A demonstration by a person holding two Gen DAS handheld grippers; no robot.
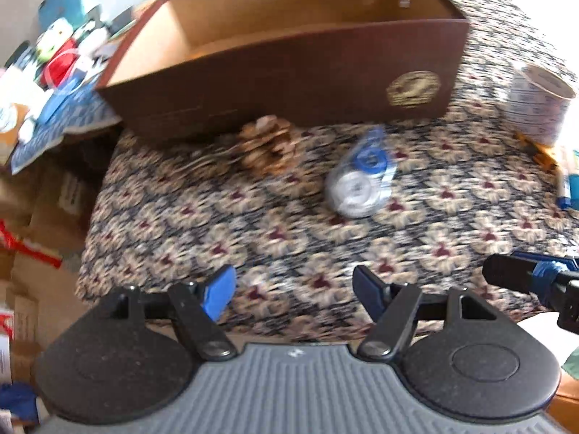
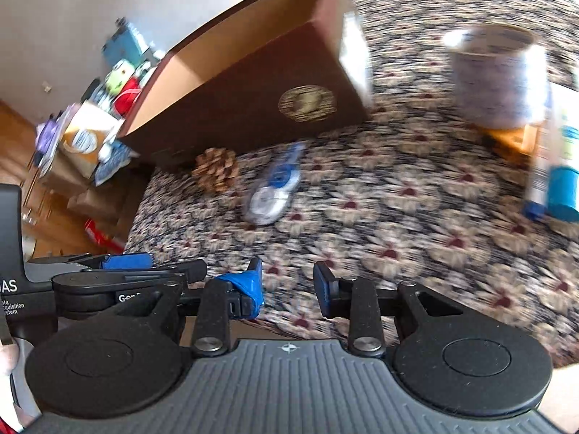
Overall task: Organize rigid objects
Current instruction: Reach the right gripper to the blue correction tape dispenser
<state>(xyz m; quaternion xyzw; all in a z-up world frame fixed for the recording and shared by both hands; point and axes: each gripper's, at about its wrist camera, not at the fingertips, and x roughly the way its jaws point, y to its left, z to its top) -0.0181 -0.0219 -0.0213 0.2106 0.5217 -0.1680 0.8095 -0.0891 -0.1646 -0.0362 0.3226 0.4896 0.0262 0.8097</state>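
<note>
Both views were motion-blurred; a dark brown open-topped cardboard box with a tan inside and a gold emblem on its front sat at the back of the floral-patterned cloth surface; its visible inside looked bare; a brown pine cone lay just in front of the box's front wall, contact unclear; a clear plastic correction-tape dispenser with blue and white reels lay flat on the cloth just right of the cone, apart from the box; a white printed roll of tape stood at the right, on top of something orange-brown; a blue-capped white tube and a blue cylinder lay near the right edge; left gripper hovered over the near cloth, jaws spread wide, nothing between them; right gripper hovered beside it, jaws narrower but parted, nothing held; the right gripper's finger showed at the left view's right edge; clutter and boxes were piled off the cloth's left side.
</note>
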